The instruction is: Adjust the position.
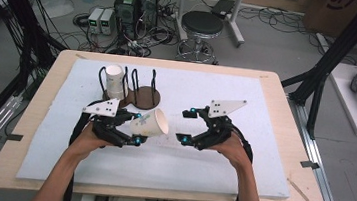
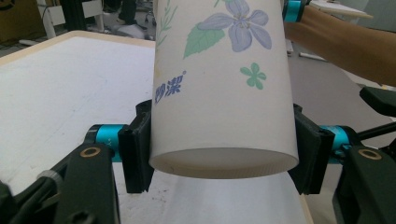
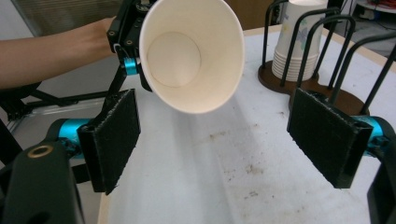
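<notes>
The left gripper (image 1: 136,126) is clenched on a paper cup (image 1: 151,123) near its base, holding it tilted above the middle of the white mat (image 1: 51,142), with the open mouth turned to the right. Behind it, toward the far edge of the mat, a stack of cups (image 1: 114,81) stands in a wire rack (image 1: 142,94). The right gripper (image 1: 186,126) is released, its jaws wide apart and nothing between them, facing the cup's mouth.

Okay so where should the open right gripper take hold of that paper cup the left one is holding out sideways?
Probably the wall just behind the rim. The paper cup lies on its side, open mouth facing the right gripper, with the left gripper clamped near its base. Come in from the mouth end, one pad either side, squeezing lightly since the thin wall may buckle.
</notes>
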Demonstrator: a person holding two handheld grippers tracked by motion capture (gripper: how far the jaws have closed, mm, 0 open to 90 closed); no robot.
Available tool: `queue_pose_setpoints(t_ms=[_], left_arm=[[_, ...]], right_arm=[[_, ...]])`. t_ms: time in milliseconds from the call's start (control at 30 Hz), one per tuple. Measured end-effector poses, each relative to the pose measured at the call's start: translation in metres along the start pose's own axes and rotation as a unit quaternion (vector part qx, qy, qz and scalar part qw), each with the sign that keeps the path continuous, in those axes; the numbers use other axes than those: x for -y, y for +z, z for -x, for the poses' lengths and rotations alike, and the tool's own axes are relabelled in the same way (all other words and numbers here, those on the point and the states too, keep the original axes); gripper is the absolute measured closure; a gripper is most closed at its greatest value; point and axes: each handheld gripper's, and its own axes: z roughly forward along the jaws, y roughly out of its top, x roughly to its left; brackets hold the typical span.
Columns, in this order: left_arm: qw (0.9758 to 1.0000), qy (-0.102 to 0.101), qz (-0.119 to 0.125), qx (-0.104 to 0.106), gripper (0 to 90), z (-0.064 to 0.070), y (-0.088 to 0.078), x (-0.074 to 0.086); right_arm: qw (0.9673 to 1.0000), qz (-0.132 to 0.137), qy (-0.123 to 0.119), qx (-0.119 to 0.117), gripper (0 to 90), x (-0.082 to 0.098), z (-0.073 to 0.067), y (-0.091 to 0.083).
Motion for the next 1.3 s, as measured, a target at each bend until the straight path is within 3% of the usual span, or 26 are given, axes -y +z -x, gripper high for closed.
queue_pose_setpoints(t_ms=[333, 600, 1300], left_arm=[[0.9994, -0.002, 0.035, 0.0, 35.8, 0.001, 0.002, -0.002], [0.9979, -0.002, 0.065, 0.007, 35.8, 0.005, 0.009, -0.003], [0.998, 0.009, 0.055, 0.031, 35.8, 0.01, 0.028, -0.008]], right_arm=[[0.9995, 0.029, 0.009, -0.006, 17.7, 0.014, -0.002, 0.003], [0.997, 0.069, 0.012, -0.033, 17.8, 0.014, -0.002, 0.013], [0.9907, 0.108, 0.021, -0.08, 17.8, 0.01, -0.007, 0.043]])
